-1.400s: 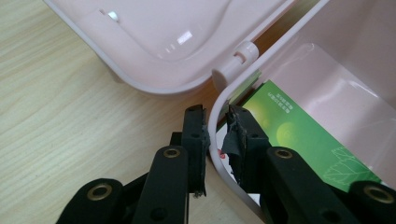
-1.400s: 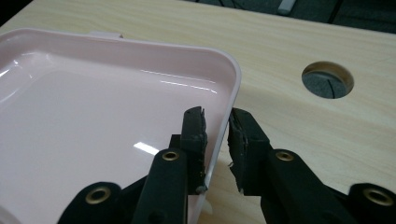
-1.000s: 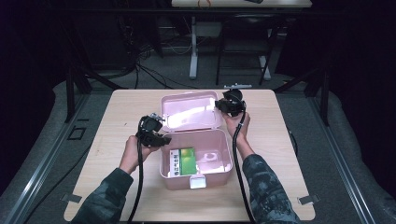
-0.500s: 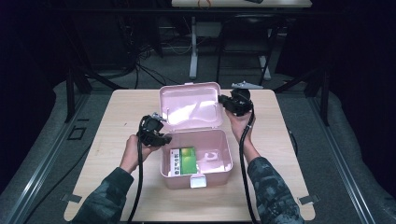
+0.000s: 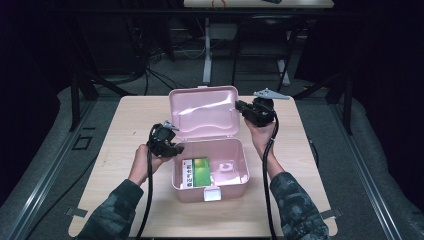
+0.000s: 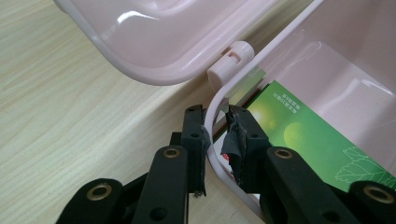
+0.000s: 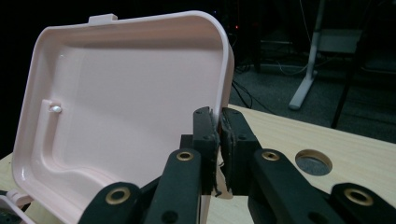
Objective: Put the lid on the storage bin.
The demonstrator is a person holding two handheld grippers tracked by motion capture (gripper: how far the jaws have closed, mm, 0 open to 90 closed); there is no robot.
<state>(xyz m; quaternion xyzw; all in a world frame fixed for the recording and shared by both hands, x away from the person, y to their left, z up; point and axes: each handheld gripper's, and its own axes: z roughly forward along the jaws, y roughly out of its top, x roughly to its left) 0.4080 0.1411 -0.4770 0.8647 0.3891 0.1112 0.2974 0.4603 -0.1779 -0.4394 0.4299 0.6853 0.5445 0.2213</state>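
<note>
High view, table: a pale wooden table (image 5: 135,120) with rounded corners stands on grey carpet in a dim room; a dark metal frame runs along both sides of it.
High view, room: behind the table are a white desk leg, loose cables on the floor and black drapes; the edge of a second table shows at the top.
High view, box: a pink plastic box (image 5: 235,175) sits near the middle of the table, its lid (image 5: 202,112) raised about upright on the far side.
High view, contents: a green packet (image 5: 196,171) lies in the left half of the box; a white latch is on the near wall.
High view, left gripper: the left gripper (image 5: 170,149) is at the box's left rim, near the hinge corner.
High view, right gripper: the right gripper (image 5: 239,107) meets the right edge of the lid; a grey plate rides on top of it.
Left gripper view, grip: the jaws straddle the thin pink rim (image 6: 211,123) of the box, one outside and one inside, pressed closed on it.
Left gripper view, surroundings: a hinge knuckle (image 6: 229,59) lies just beyond; wood grain shows at the left, the green packet (image 6: 317,140) at the right.
Right gripper view, grip: the jaws are clamped on the lid's edge (image 7: 227,84), with the hollow inner face of the lid to the left.
Right gripper view, surface: the tabletop at the right has a round cable hole (image 7: 313,162); dark floor and a white desk leg lie beyond.
</note>
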